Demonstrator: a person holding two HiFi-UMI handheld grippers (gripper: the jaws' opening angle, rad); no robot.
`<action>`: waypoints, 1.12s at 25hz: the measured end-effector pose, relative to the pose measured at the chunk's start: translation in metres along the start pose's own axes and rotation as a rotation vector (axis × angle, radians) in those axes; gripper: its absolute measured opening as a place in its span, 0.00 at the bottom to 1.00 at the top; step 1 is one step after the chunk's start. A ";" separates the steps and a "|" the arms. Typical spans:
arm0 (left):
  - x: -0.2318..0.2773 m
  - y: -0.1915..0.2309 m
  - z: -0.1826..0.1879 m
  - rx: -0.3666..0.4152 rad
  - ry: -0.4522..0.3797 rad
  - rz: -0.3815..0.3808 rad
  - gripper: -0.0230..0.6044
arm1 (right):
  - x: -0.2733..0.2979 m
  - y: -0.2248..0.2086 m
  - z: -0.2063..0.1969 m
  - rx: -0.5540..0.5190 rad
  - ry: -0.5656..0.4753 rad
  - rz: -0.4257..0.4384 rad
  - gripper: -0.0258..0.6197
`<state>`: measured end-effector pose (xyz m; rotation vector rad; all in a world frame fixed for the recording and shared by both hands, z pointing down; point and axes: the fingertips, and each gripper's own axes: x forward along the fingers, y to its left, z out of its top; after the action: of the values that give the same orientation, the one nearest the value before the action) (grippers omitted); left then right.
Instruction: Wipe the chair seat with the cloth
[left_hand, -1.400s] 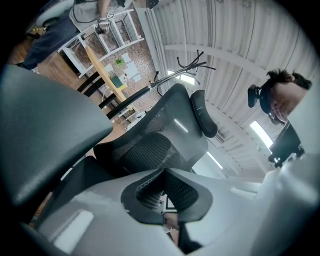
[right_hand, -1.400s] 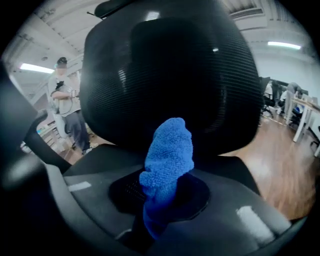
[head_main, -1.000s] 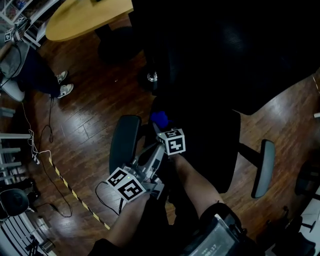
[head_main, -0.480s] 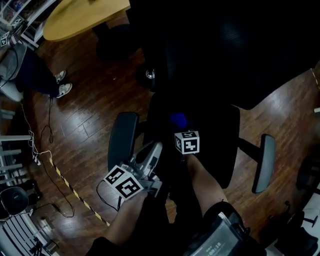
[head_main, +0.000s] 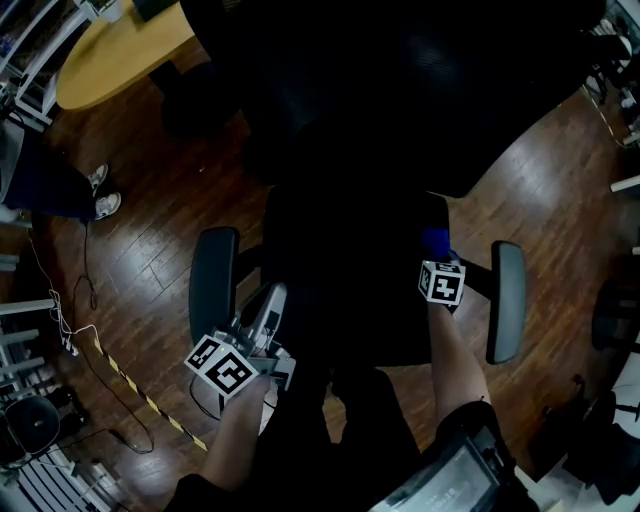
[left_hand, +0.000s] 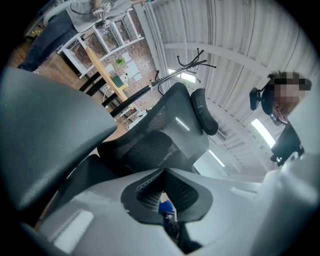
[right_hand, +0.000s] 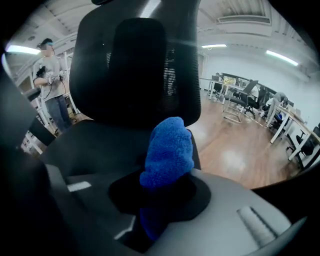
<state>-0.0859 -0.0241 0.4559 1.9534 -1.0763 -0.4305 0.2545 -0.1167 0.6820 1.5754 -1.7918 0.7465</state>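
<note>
Two handheld grippers work over a black office chair. In the head view, the right gripper (head_main: 437, 258) sits at about 3 o'clock on the chair seat (head_main: 340, 290), just inside the right armrest (head_main: 506, 300), with its marker cube facing up. Its jaws are clamped on a blue cloth (head_main: 435, 240), which pokes out past the tips toward 12 o'clock.

The right gripper view shows the same hold. The right gripper (right_hand: 162, 182) pinches the lower part of the cloth (right_hand: 168, 150), and the fluffy top bunches upright above the jaws. Behind it stands the backrest (right_hand: 135, 70), and the chair seat (right_hand: 95, 140) spreads away toward 9 o'clock. Whether the cloth presses on the seat cannot be told.

The left gripper (head_main: 270, 298) lies at about 8 o'clock of the seat, between the seat's edge and the left armrest (head_main: 213, 285), pointing toward 12 o'clock. In its own view the left gripper (left_hand: 162, 171) has its jaws closed tip to tip with nothing gripped. The grey left armrest (left_hand: 45, 140) fills 9 o'clock there, and the headrest (left_hand: 205, 112) rises near 12.

Wooden floor (head_main: 150, 260) surrounds the chair. A round wooden table (head_main: 110, 60) stands at 11 o'clock, a person's shoes (head_main: 106, 205) show at 9 o'clock, and striped tape (head_main: 140, 390) runs across the boards at 8 o'clock.
</note>
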 end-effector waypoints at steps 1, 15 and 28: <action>0.001 0.000 -0.002 0.006 0.006 0.001 0.03 | -0.002 -0.005 -0.001 0.012 -0.003 0.001 0.16; 0.007 -0.021 -0.001 0.010 0.005 -0.047 0.03 | -0.003 0.152 0.045 0.097 -0.109 0.269 0.16; -0.003 -0.014 0.003 0.000 -0.023 0.000 0.03 | -0.016 0.382 -0.008 -0.151 -0.044 0.675 0.16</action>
<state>-0.0823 -0.0195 0.4423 1.9530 -1.0908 -0.4533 -0.1227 -0.0533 0.6718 0.8800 -2.3772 0.8450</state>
